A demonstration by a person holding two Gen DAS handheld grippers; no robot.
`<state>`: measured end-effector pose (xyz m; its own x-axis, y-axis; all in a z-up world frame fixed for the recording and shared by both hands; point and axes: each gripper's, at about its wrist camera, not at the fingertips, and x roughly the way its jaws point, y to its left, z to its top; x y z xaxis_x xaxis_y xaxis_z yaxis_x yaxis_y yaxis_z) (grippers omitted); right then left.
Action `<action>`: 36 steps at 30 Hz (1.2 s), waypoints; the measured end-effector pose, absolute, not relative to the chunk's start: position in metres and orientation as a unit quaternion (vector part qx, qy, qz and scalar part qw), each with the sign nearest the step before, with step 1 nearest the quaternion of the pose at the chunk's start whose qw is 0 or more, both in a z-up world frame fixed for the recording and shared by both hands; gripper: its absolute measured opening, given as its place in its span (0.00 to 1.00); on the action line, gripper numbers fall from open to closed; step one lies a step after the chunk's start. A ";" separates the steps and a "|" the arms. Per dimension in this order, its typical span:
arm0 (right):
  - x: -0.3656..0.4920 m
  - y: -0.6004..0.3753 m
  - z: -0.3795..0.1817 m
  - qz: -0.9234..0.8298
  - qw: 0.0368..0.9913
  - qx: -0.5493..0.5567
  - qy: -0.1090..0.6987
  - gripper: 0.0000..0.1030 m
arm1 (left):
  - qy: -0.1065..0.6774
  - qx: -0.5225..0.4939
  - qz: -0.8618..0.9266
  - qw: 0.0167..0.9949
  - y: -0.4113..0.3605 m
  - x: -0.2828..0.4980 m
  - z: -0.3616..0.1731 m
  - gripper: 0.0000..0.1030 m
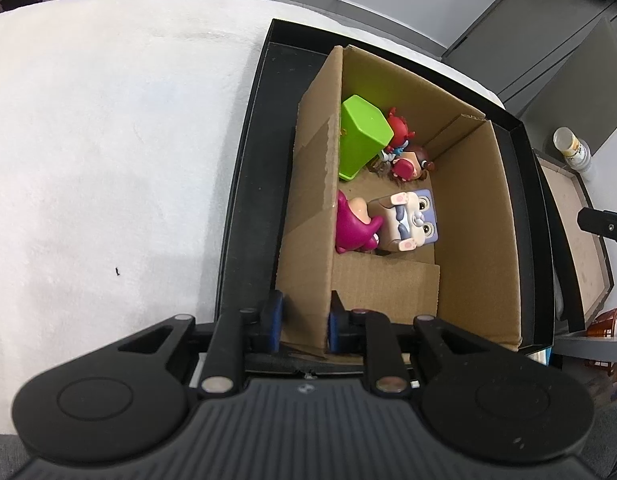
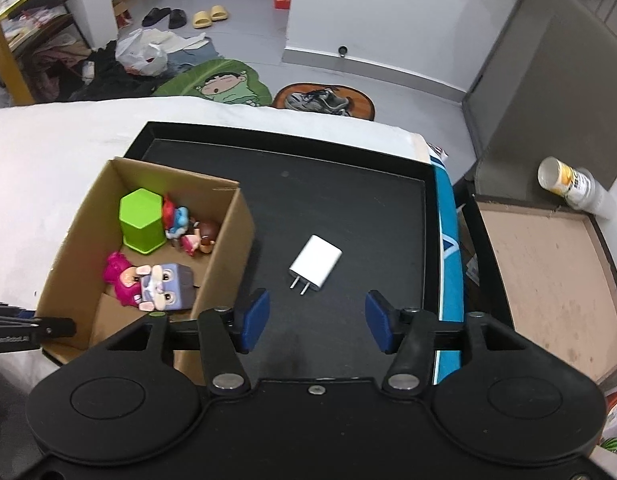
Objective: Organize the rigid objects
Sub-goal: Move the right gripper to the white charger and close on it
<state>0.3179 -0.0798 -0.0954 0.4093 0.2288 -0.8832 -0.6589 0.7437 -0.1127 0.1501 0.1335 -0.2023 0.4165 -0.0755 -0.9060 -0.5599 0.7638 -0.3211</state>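
A cardboard box point(image 1: 468, 220) stands in a black tray point(image 1: 252, 184) and holds a green hexagonal container point(image 1: 360, 136), a pink toy point(image 1: 352, 228), a rabbit cube toy point(image 1: 408, 220) and small figures point(image 1: 404, 152). My left gripper point(image 1: 304, 326) is shut on the box's near left wall, one blue pad on each side. In the right wrist view a white charger point(image 2: 315, 265) lies on the bare tray floor point(image 2: 348, 200), right of the box point(image 2: 224, 256). My right gripper point(image 2: 317, 320) hovers open just short of the charger, nothing between its pads.
The tray sits on a white cloth-covered table point(image 1: 108, 140). A blue and white item point(image 2: 448, 240) lies along the tray's right rim. Beyond it stands a brown-topped side table point(image 2: 548, 280) with a tipped paper cup point(image 2: 568, 184). Shoes and bags litter the floor behind.
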 end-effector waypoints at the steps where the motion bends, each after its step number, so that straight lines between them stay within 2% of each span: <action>1: 0.321 -0.083 -0.096 0.275 0.809 -0.218 0.472 0.65 | 0.518 -0.307 0.154 0.783 0.134 0.150 -0.203 0.20; 5: 0.334 -0.094 -0.104 0.282 0.811 -0.168 0.485 0.81 | 0.517 -0.310 0.156 0.783 0.134 0.150 -0.203 0.20; 7: 0.341 -0.099 -0.111 0.276 0.813 -0.148 0.491 0.82 | 0.517 -0.308 0.156 0.783 0.134 0.150 -0.203 0.20; 24: 0.386 -0.090 -0.161 0.216 0.816 -0.102 0.526 0.81 | 0.517 -0.315 0.153 0.781 0.134 0.149 -0.204 0.20; 30: 0.401 -0.075 -0.177 0.200 0.811 -0.096 0.541 0.75 | 0.517 -0.317 0.151 0.781 0.135 0.148 -0.205 0.20; 33: 0.406 -0.070 -0.187 0.194 0.806 -0.096 0.551 0.68 | 0.517 -0.320 0.150 0.780 0.136 0.148 -0.206 0.20; 36: 0.409 -0.068 -0.196 0.188 0.804 -0.098 0.556 0.67 | 0.518 -0.319 0.149 0.780 0.136 0.149 -0.205 0.20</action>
<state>0.4086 -0.0681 -0.1959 0.3120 0.1933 -0.9302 -0.4106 0.9104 0.0514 0.1485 0.1361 -0.2054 0.4196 -0.0974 -0.9024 -0.5631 0.7518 -0.3430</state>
